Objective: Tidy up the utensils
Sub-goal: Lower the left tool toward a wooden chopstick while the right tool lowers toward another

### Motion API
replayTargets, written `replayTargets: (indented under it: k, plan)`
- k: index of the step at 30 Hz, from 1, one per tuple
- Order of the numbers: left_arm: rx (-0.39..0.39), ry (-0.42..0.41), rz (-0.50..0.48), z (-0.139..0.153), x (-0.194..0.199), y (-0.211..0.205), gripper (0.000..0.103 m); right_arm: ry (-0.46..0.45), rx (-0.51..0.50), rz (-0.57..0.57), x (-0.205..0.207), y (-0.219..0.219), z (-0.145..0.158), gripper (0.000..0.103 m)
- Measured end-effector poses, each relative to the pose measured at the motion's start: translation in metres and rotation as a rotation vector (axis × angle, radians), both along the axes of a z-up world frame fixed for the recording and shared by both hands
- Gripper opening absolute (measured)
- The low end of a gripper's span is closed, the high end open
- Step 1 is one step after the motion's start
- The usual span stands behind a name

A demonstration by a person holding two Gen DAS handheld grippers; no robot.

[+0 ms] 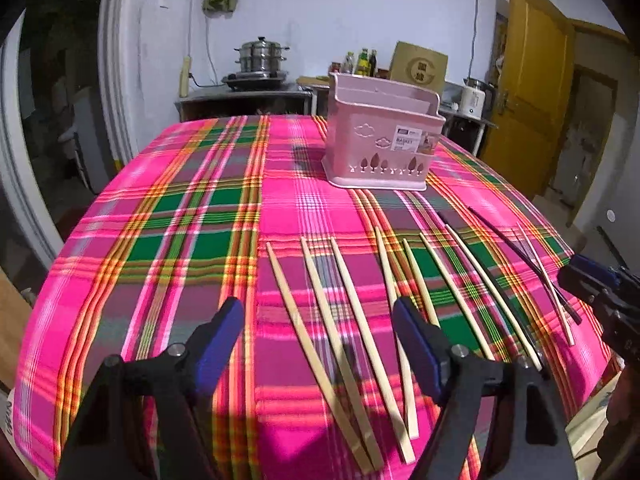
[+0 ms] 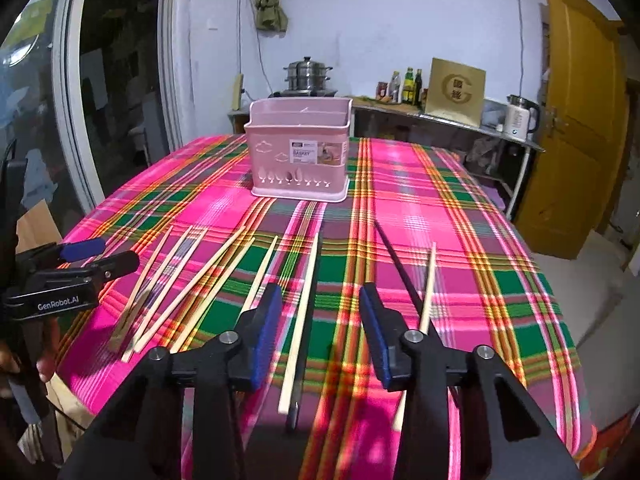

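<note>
The bench (image 1: 168,216) is covered with a bright pink, green and orange plaid cloth (image 2: 460,240). A pink plastic basket (image 2: 299,156) stands upright on it toward the far side. Nearer the front lie scattered pale wooden chopsticks (image 1: 320,320), spread side by side, and a dark chopstick (image 2: 396,268) crossing a pale one.

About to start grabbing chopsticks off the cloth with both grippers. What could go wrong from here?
1. The chopsticks lie close together and some cross, so the left gripper may pinch several or flick neighbours away.
2. A dark chopstick lies against a pale one near the right gripper; one may slip out.
3. The basket looks light; a poke could tip it.
</note>
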State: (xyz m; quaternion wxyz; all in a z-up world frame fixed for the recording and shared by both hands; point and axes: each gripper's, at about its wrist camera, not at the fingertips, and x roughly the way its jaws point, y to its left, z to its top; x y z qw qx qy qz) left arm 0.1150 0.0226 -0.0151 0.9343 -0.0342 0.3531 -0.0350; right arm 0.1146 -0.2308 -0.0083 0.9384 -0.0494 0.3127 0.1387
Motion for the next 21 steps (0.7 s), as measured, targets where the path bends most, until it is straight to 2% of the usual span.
replayTargets:
  k: [3, 10, 13, 21]
  plan:
    - [-0.007, 0.031, 0.002, -0.003, 0.016, 0.003, 0.072, 0.031, -0.001, 0.005, 0.016, 0.002, -0.002, 0.028]
    - [-0.032, 0.128, -0.004, -0.017, 0.051, 0.01, 0.057, 0.112, -0.003, 0.025, 0.063, 0.005, -0.005, 0.026]
    - [-0.035, 0.16, -0.007, -0.024, 0.06, 0.011, 0.054, 0.13, -0.029, 0.022, 0.081, 0.006, -0.009, 0.026]
    - [-0.011, 0.185, -0.016, -0.028, 0.074, 0.008, 0.045, 0.186, -0.028, 0.05, 0.108, 0.011, -0.019, 0.026]
